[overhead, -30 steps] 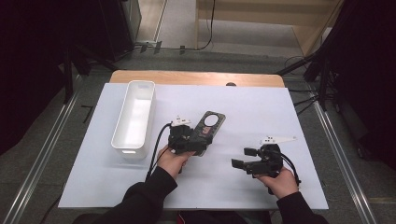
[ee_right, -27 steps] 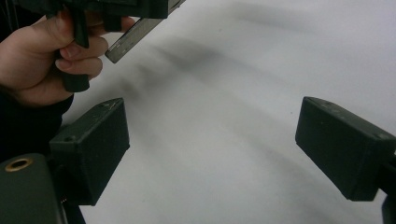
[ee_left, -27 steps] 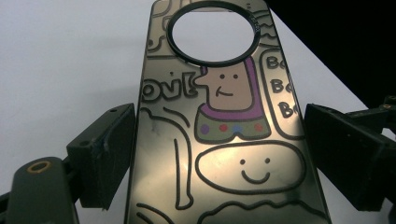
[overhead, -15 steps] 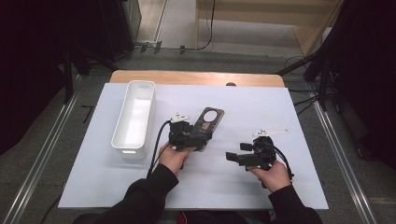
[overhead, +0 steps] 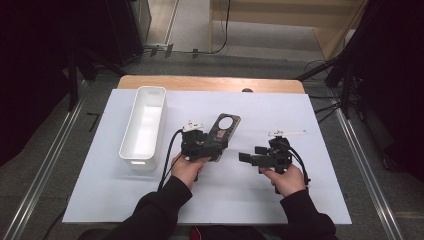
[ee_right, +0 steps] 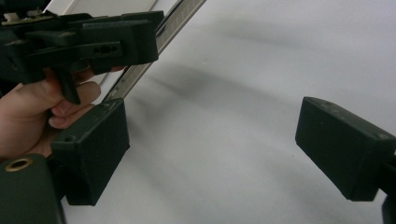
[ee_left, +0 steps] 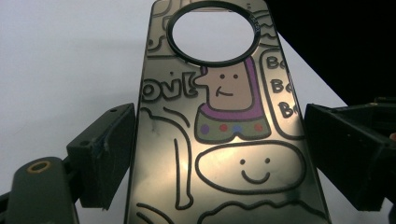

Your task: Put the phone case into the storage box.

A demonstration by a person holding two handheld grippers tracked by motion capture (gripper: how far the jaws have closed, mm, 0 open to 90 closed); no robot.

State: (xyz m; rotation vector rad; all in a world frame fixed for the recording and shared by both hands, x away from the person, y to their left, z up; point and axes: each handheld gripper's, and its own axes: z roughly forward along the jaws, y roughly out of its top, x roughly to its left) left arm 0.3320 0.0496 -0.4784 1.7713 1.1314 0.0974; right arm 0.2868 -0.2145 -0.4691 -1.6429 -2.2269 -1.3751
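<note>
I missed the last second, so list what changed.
The right claw slid left across the mat, toward the left claw, jaws open and empty. The left claw kept gripping the phone case in place. The white bin did not move.

phone case [ee_left: 224,140]: shiny grey w/ black-outline doodles, purple+tan figure, smiley. bin [overhead: 144,126] white, mat [overhead: 280,200] white, grippers black.

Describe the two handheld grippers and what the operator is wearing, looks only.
Both are black: the left gripper and right gripper each have two blocky, rectangular jaws with matte pads. A brass-coloured ring sits in the body at the lower left of each gripper view. A black cable trails from the left one, another from the right. Sleeves are black and long.
</note>
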